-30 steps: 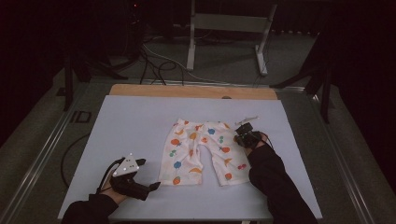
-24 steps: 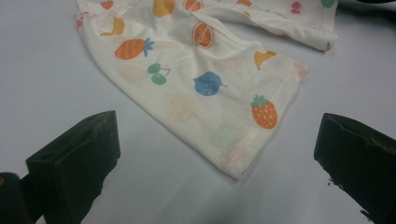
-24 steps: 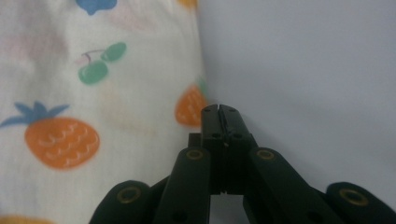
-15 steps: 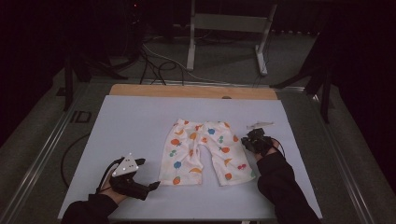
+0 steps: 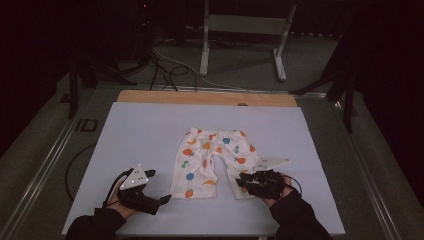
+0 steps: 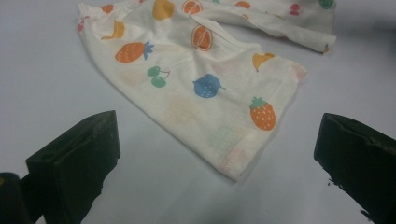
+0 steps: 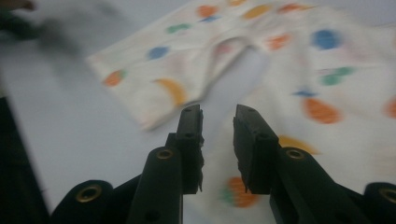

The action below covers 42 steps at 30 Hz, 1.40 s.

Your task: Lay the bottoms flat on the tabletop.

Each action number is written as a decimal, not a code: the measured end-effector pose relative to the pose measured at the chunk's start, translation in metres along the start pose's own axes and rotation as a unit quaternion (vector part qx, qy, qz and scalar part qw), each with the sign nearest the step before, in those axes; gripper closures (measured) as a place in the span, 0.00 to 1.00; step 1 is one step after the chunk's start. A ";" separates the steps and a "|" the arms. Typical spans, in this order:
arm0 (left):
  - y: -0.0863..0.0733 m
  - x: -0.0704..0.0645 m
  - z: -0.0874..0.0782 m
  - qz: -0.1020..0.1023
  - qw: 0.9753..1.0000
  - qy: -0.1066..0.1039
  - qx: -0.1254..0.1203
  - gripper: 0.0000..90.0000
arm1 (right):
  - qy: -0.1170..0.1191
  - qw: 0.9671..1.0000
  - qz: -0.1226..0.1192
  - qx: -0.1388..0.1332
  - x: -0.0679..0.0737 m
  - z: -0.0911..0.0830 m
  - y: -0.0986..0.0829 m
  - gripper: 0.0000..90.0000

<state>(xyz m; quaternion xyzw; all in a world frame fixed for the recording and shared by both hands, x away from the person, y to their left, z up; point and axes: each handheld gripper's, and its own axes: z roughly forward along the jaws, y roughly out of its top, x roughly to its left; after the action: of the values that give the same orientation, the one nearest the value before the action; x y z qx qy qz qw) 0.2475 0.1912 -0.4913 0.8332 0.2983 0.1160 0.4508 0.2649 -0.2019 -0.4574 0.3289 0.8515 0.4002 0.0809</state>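
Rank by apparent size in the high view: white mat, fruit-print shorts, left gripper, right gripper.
1. white mat
2. fruit-print shorts
3. left gripper and right gripper: they look about alike, so no ranking between them.

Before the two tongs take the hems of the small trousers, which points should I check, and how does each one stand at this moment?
1. Trousers lie flat on the white mat: ok.
2. Left tongs open wide: ok, jaws far apart in the left gripper view.
3. Left leg hem lies between those jaws: ok, but not yet reached.
4. Right tongs open: ok, only a narrow gap.
5. Right tongs over the right leg: ok, above the cloth.
6. Cloth already caught by the right tongs: cannot tell, the picture is blurred.
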 end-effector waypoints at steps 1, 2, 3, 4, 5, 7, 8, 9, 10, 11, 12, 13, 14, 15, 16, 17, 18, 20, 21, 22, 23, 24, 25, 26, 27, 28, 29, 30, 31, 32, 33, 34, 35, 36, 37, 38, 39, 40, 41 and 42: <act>0.000 0.000 0.000 0.000 1.000 0.000 0.000 0.01 | 0.009 1.000 -0.008 0.008 0.005 0.003 -0.002 0.80; 0.000 0.000 0.000 0.000 1.000 0.001 0.000 0.01 | 0.016 1.000 -0.011 0.014 0.010 0.006 -0.004 0.81; 0.000 0.000 0.000 -0.001 1.000 0.000 0.000 0.01 | 0.027 0.999 -0.013 0.019 0.014 0.010 -0.007 0.82; 0.000 0.000 -0.001 0.000 1.000 0.000 -0.001 0.01 | 0.040 0.999 -0.019 0.029 0.018 0.014 -0.009 0.83; 0.000 0.000 -0.001 0.000 1.000 0.001 -0.001 0.01 | 0.048 0.998 -0.026 0.035 0.020 0.017 -0.012 0.84; 0.000 0.001 -0.001 -0.001 1.000 0.000 -0.002 0.01 | 0.059 0.996 -0.037 0.061 0.023 0.027 -0.019 0.86; 0.000 0.001 0.000 -0.001 1.000 0.000 0.000 0.01 | 0.057 0.995 -0.033 0.068 0.022 0.031 -0.021 0.87; -0.001 0.001 0.000 0.000 1.000 -0.001 0.001 0.01 | 0.053 0.995 -0.031 0.078 0.020 0.035 -0.022 0.87; -0.001 0.001 0.000 0.000 1.000 -0.001 0.001 0.01 | 0.044 0.995 -0.035 0.084 0.018 0.039 -0.022 0.87; -0.001 0.001 0.000 -0.001 1.000 0.000 0.000 0.01 | 0.029 0.995 -0.037 0.091 0.015 0.041 -0.023 0.88; -0.001 0.001 -0.001 -0.001 1.000 0.000 0.000 0.01 | 0.025 0.994 -0.032 0.097 0.013 0.042 -0.023 0.88; -0.001 0.001 -0.001 -0.001 1.000 0.000 -0.001 0.01 | 0.020 0.995 -0.028 0.099 0.008 0.043 -0.024 0.88; -0.001 0.001 0.000 -0.001 1.000 -0.001 -0.001 0.01 | 0.010 0.995 -0.024 0.097 0.004 0.042 -0.025 0.88; -0.001 0.002 0.000 -0.002 1.000 -0.001 -0.001 0.01 | 0.007 0.995 -0.024 0.095 0.000 0.040 -0.025 0.88; -0.001 0.002 0.000 -0.002 1.000 0.000 0.000 0.01 | 0.003 0.996 -0.016 0.093 -0.003 0.039 -0.026 0.87; -0.001 0.002 0.000 -0.003 1.000 -0.001 0.000 0.01 | -0.003 0.996 -0.014 0.092 -0.006 0.038 -0.026 0.87; -0.001 0.001 0.000 -0.003 1.000 -0.001 -0.001 0.01 | -0.012 0.995 -0.011 0.096 -0.009 0.037 -0.027 0.87; -0.001 0.001 0.000 -0.001 1.000 -0.002 0.000 0.01 | -0.014 0.995 -0.008 0.098 -0.010 0.037 -0.027 0.87; -0.001 0.001 0.000 -0.001 1.000 -0.002 0.000 0.01 | -0.010 0.995 -0.005 0.098 -0.014 0.037 -0.030 0.87; -0.001 0.001 0.000 -0.002 1.000 -0.001 0.000 0.01 | -0.010 0.995 -0.005 0.100 -0.013 0.036 -0.030 0.86; -0.001 0.001 0.000 -0.003 1.000 -0.001 0.000 0.01 | -0.012 0.995 -0.009 0.102 -0.013 0.036 -0.030 0.83; -0.002 0.001 0.000 -0.004 1.000 -0.001 0.000 0.01 | -0.008 0.994 -0.012 0.106 -0.012 0.034 -0.030 0.82; -0.002 0.001 0.000 -0.003 1.000 -0.001 0.000 0.01 | -0.005 0.994 -0.016 0.107 -0.010 0.033 -0.031 0.82; -0.002 0.001 0.000 -0.003 1.000 -0.001 0.000 0.01 | -0.008 0.994 -0.025 0.107 -0.007 0.033 -0.032 0.81; -0.001 0.002 0.000 -0.004 1.000 -0.001 0.000 0.01 | -0.006 0.994 -0.030 0.109 -0.004 0.033 -0.033 0.81; -0.001 0.001 0.000 -0.003 1.000 -0.001 -0.001 0.01 | -0.007 0.993 -0.040 0.112 -0.001 0.034 -0.033 0.81; -0.001 0.001 0.000 -0.002 1.000 -0.002 0.000 0.01 | -0.014 0.991 -0.052 0.119 0.002 0.034 -0.032 0.79; -0.001 0.001 -0.001 0.000 1.000 -0.001 0.000 0.01 | -0.021 0.990 -0.071 0.123 0.005 0.035 -0.031 0.79; -0.001 0.001 -0.001 0.000 1.000 -0.001 0.000 0.01 | -0.021 0.990 -0.071 0.123 0.005 0.035 -0.031 0.79; -0.001 0.001 -0.001 -0.001 1.000 0.000 -0.003 0.01 | -0.028 0.988 -0.081 0.125 0.008 0.036 -0.031 0.79; -0.001 0.001 -0.001 -0.002 1.000 0.000 -0.003 0.01 | -0.034 0.986 -0.099 0.132 0.012 0.036 -0.030 0.80; -0.001 0.001 -0.001 -0.002 1.000 0.000 -0.003 0.01 | -0.037 0.985 -0.108 0.133 0.012 0.036 -0.030 0.81; -0.001 0.002 -0.001 -0.002 1.000 0.000 -0.001 0.01 | -0.039 0.984 -0.112 0.134 0.013 0.036 -0.030 0.84; -0.001 0.001 -0.001 -0.003 1.000 -0.001 -0.001 0.01 | -0.040 0.984 -0.109 0.133 0.014 0.037 -0.030 0.93; -0.001 0.001 -0.001 -0.001 1.000 0.000 0.000 0.01 | -0.052 0.982 -0.121 0.138 0.013 0.036 -0.029 0.96; -0.001 0.001 -0.001 -0.001 1.000 0.000 -0.002 0.01 | -0.054 0.984 -0.102 0.133 0.013 0.037 -0.028 0.96; -0.001 0.001 -0.001 -0.001 1.000 0.000 -0.003 0.01 | -0.041 0.988 -0.081 0.125 0.011 0.036 -0.026 0.97; 0.000 0.001 -0.001 -0.001 1.000 0.001 -0.003 0.01 | -0.030 0.990 -0.076 0.112 0.010 0.035 -0.024 0.97; 0.000 0.001 -0.001 -0.002 1.000 0.001 -0.002 0.01 | -0.023 0.992 -0.070 0.104 0.010 0.034 -0.022 0.97; 0.000 0.001 -0.001 -0.002 1.000 0.001 -0.003 0.01 | -0.016 0.994 -0.060 0.085 0.010 0.032 -0.017 0.97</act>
<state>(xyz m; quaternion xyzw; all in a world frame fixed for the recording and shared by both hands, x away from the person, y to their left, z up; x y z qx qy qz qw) 0.2479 0.1928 -0.4910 0.8314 0.2999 0.1167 0.4530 0.2614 -0.1839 -0.4902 0.2889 0.8995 0.3151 0.0901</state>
